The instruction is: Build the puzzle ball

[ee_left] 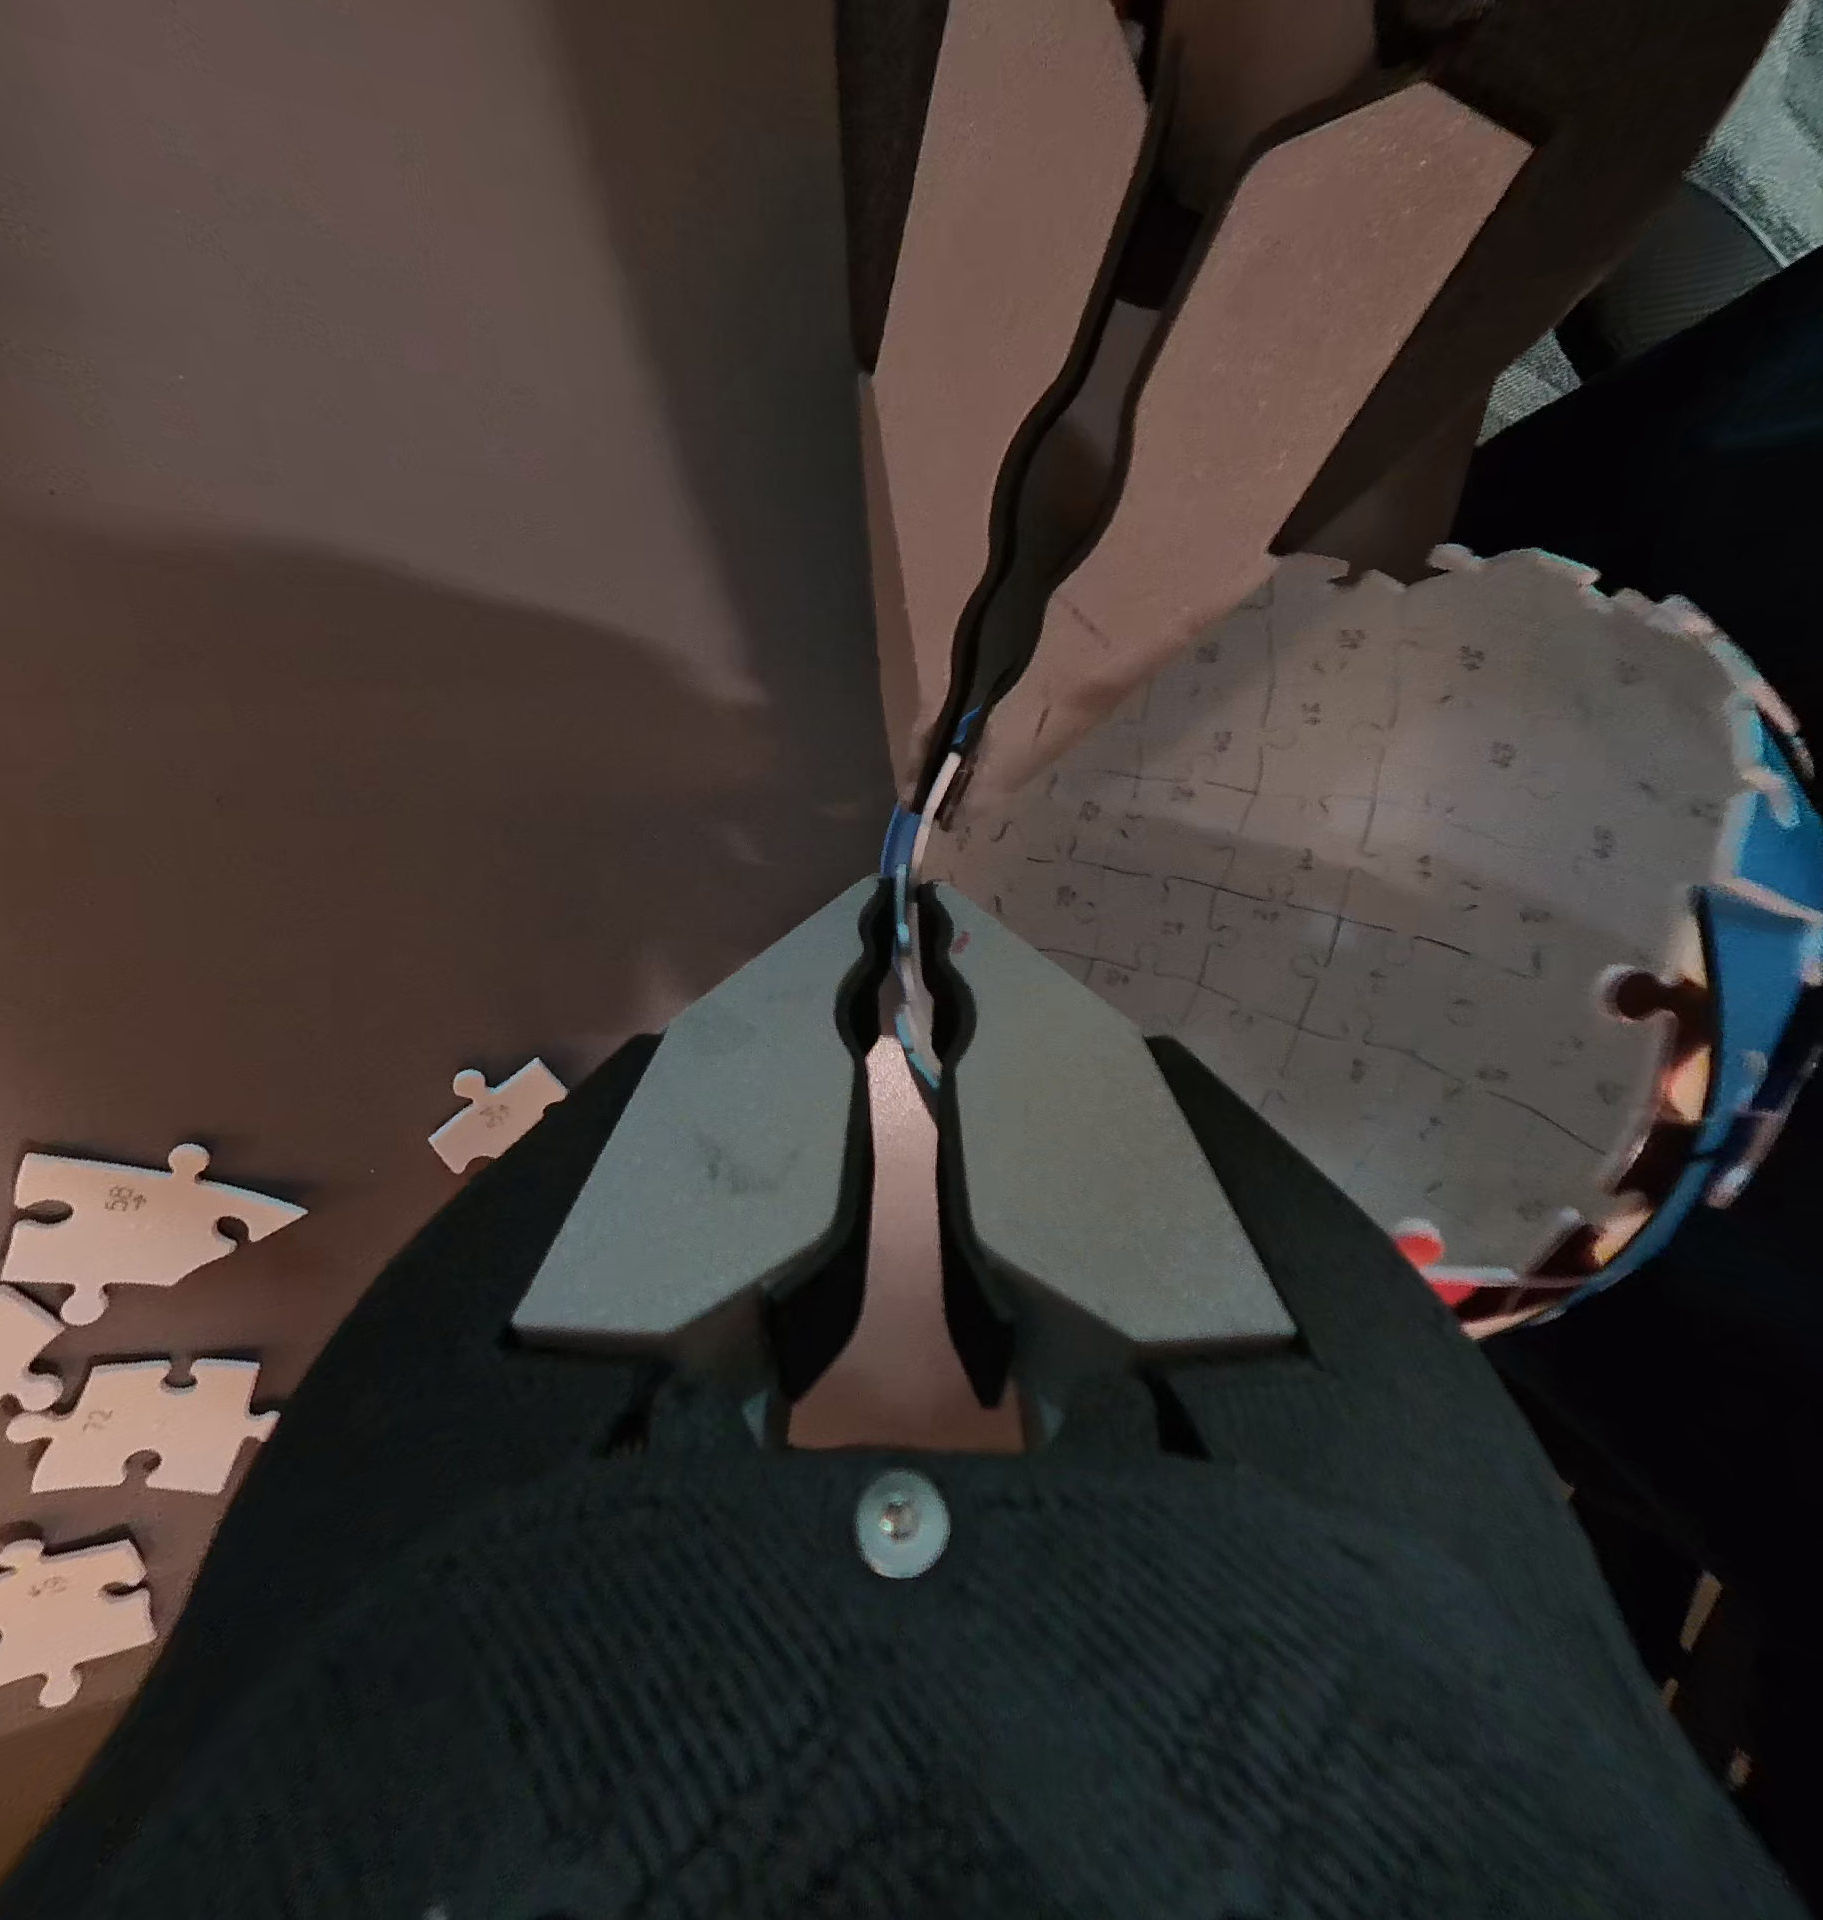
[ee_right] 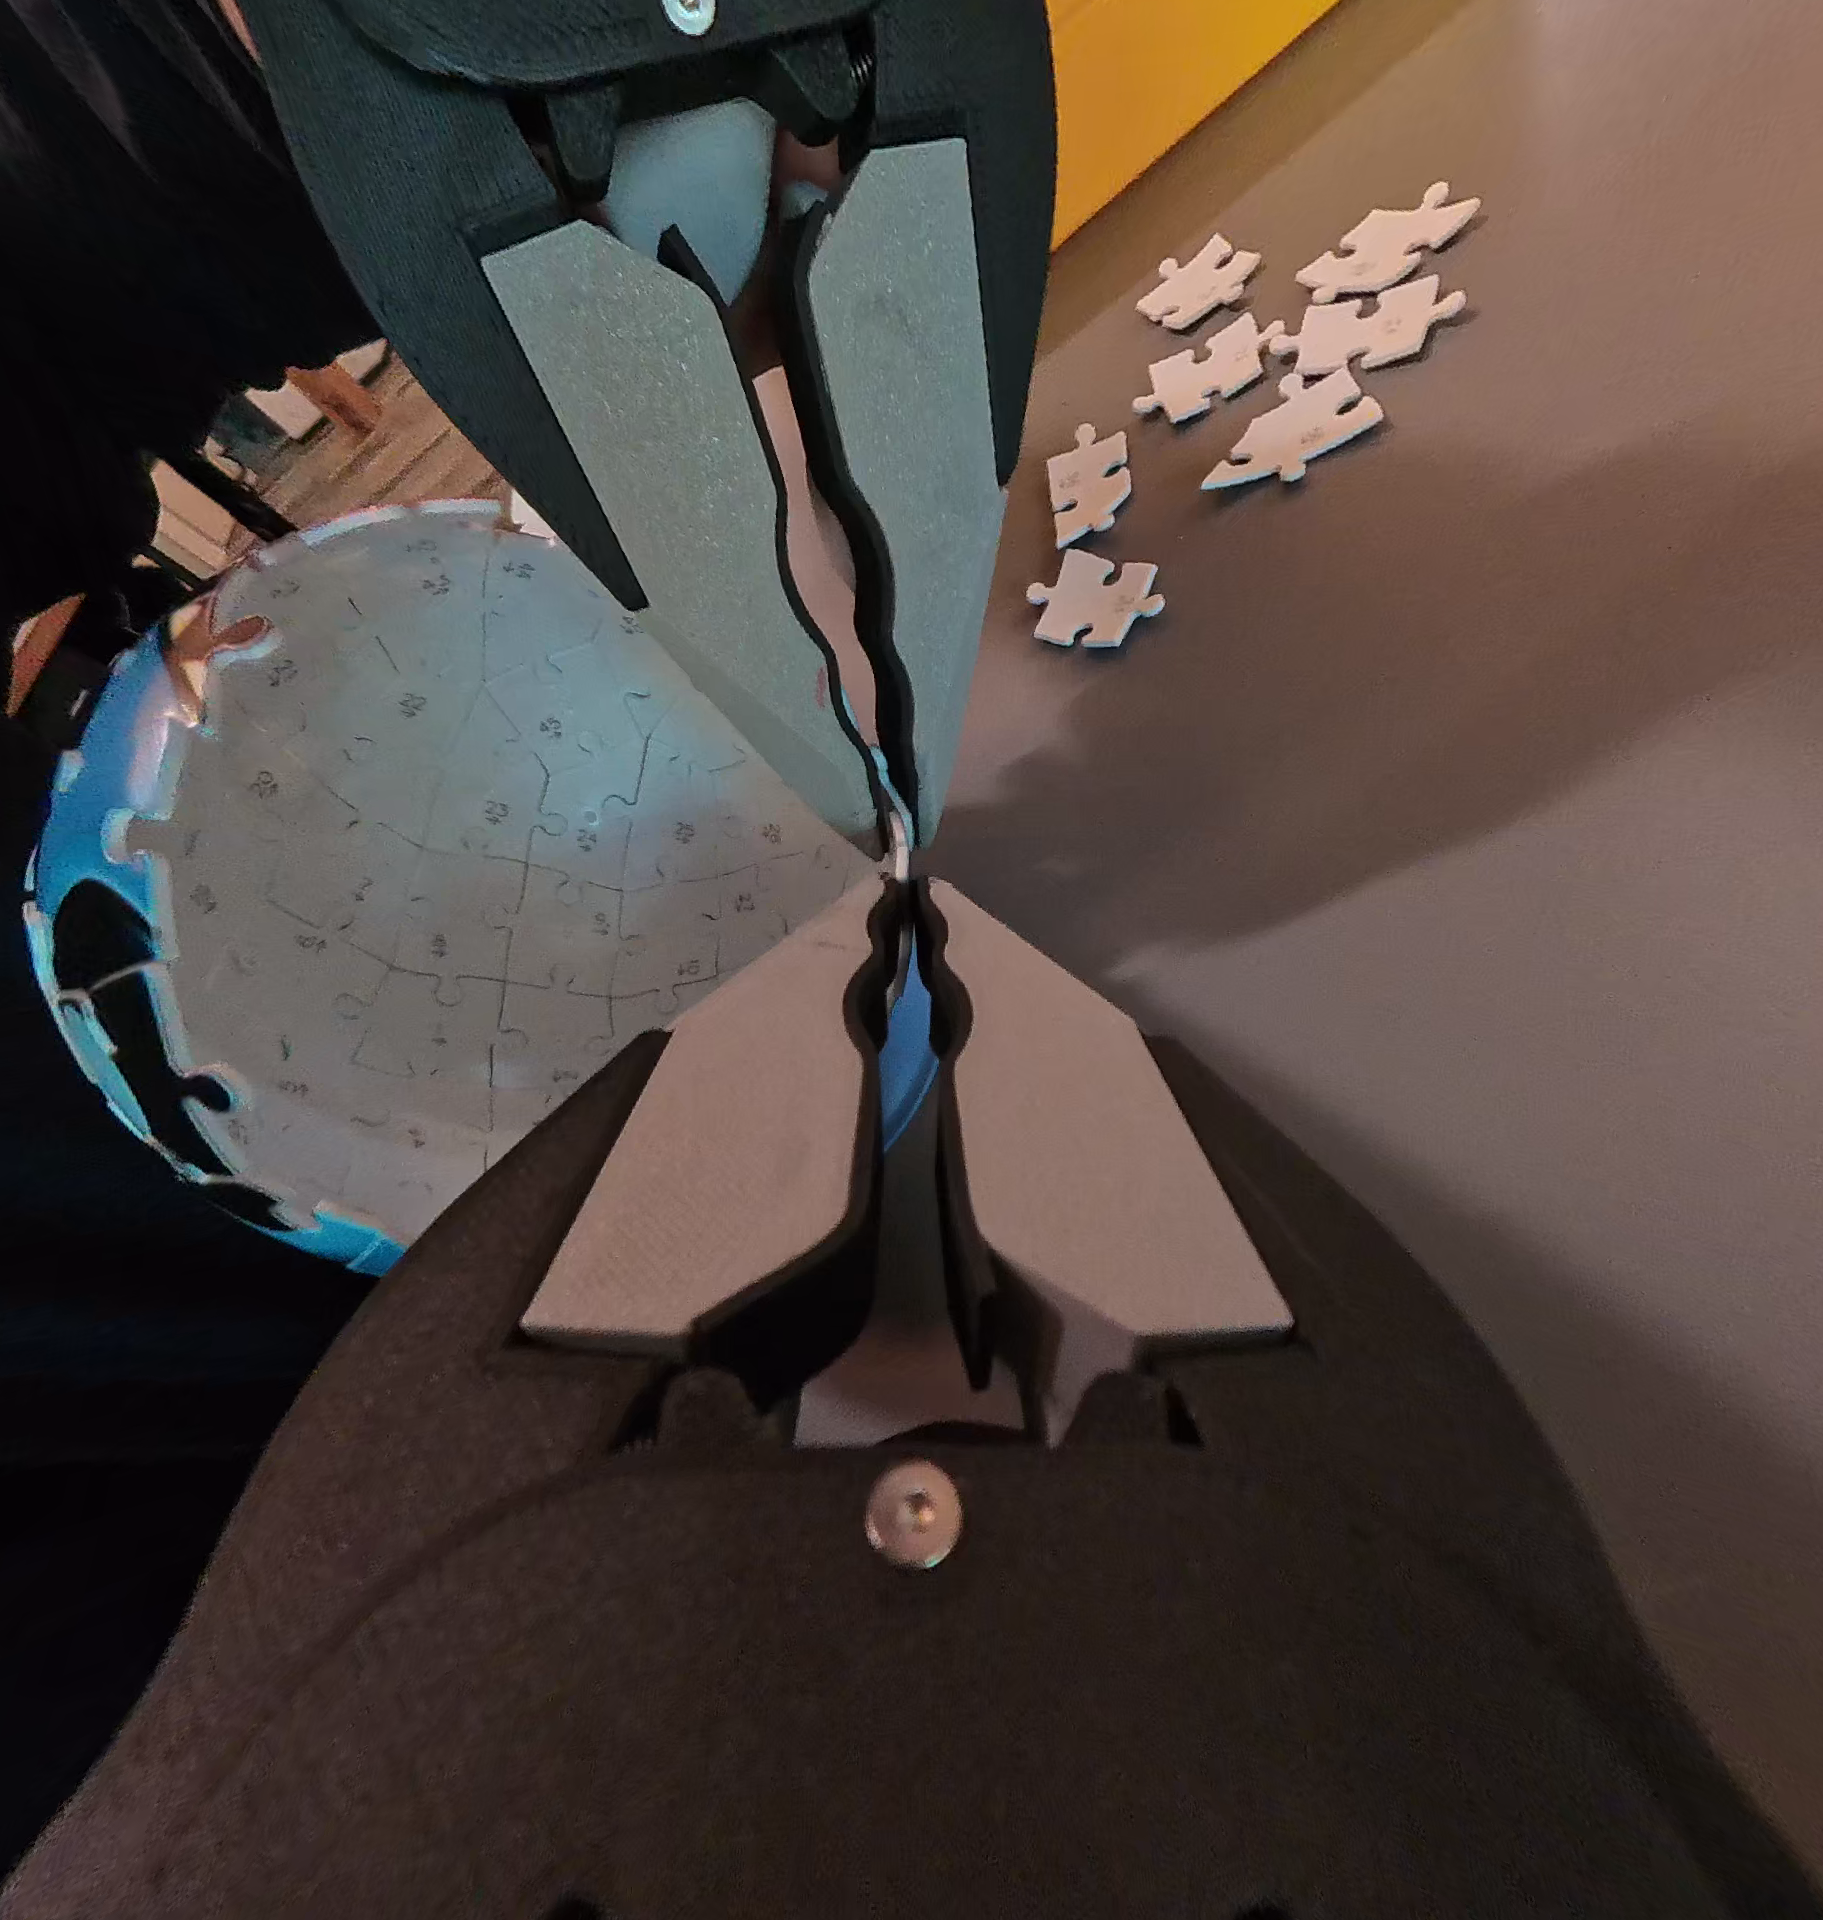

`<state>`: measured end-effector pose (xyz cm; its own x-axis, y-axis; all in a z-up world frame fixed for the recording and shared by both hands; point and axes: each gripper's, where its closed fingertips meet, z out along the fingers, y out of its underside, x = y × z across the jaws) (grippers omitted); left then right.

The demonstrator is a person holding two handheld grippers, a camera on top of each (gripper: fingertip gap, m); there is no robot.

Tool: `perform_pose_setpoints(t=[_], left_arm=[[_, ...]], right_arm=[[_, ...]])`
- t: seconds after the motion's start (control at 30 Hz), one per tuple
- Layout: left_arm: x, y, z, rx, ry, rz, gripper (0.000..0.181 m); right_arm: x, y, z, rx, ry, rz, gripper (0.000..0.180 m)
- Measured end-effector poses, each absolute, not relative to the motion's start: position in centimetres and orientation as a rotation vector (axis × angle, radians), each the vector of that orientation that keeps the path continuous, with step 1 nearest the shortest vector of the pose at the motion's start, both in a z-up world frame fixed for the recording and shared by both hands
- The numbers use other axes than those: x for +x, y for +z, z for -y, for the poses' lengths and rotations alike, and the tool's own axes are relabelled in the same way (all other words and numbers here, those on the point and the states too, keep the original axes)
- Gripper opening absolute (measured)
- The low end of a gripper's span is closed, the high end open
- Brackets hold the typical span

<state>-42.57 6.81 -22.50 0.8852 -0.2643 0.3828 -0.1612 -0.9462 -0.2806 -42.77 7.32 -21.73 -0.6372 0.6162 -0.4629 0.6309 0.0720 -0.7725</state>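
Observation:
The half-built puzzle ball (ee_left: 1354,883) is an open bowl, white and numbered inside, blue outside. It is held off the brown table. My left gripper (ee_left: 902,896) is shut on the bowl's near rim. My right gripper (ee_left: 943,774) comes in from the top and is shut on the same rim just beyond, tips almost touching mine. In the right wrist view the ball (ee_right: 450,831) lies to the left. The right gripper (ee_right: 907,891) is shut on its rim edge, with the left gripper (ee_right: 891,821) opposite. I cannot tell whether either holds a separate piece.
Several loose white puzzle pieces (ee_left: 148,1226) lie face down on the table (ee_left: 367,520) at the lower left, one (ee_left: 496,1112) close to my left gripper. They also show at the upper right of the right wrist view (ee_right: 1302,343). A yellow object (ee_right: 1177,104) stands behind them. Left and right tips are no more than a few centimetres apart.

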Motion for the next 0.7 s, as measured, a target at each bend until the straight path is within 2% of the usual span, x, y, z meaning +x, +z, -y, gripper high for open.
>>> perform_pose_setpoints(t=[0.7], left_arm=[[-42.64,-22.39,-6.76,-2.812,-0.594,-0.367,0.002]], right_arm=[[-42.79,-21.95,-7.36,1.353,-1.635,-2.17,0.0]])
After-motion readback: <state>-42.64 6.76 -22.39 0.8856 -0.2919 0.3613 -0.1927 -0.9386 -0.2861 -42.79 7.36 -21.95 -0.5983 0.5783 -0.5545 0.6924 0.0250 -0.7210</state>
